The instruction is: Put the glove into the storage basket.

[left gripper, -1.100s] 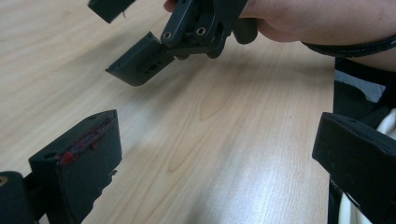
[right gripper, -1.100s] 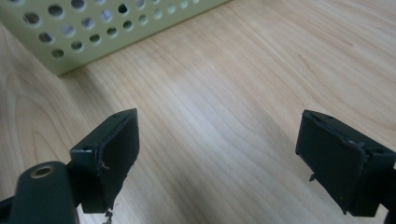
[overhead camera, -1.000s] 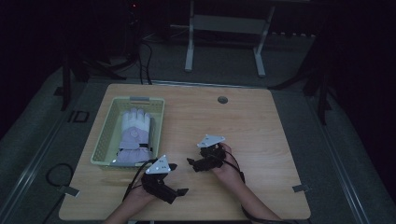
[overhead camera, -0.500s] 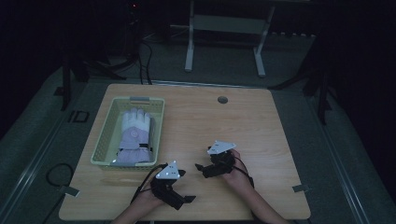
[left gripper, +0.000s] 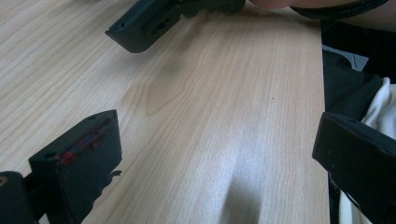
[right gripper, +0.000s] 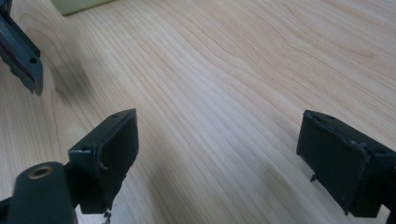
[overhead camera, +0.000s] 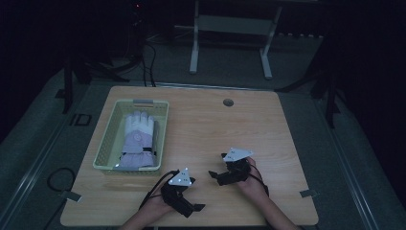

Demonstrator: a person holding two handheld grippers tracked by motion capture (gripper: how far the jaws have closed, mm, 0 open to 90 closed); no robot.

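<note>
The high view is dim: the person's forearms are cut off at the bottom edge, and the jaws of the 2 grippers are too small and dark there to read. The left gripper (overhead camera: 187,207) sits low near the front edge of the light wooden table (overhead camera: 210,129), its grey three-cornered plate facing up; the right gripper (overhead camera: 219,175) lies just beside it, further in, pointing left toward the basket.

The left gripper view (left gripper: 219,154) shows its 2 black jaws spread wide over bare wood, gripping nothing, with red marks on the left jaw and 1 jaw of the right gripper (left gripper: 144,23) cut off at the top. The table edge and dark clothing show at the right. The right gripper view (right gripper: 217,154) shows its jaws equally wide and empty, a corner of the basket (right gripper: 79,4) at the top.

The white and lilac padded glove (overhead camera: 138,139) lies inside the pale green slatted plastic basket (overhead camera: 106,143) on the table's left side, well apart from both grippers. Its long axis runs front to back, fingers pointing away from the person, cuff nearest them.
</note>
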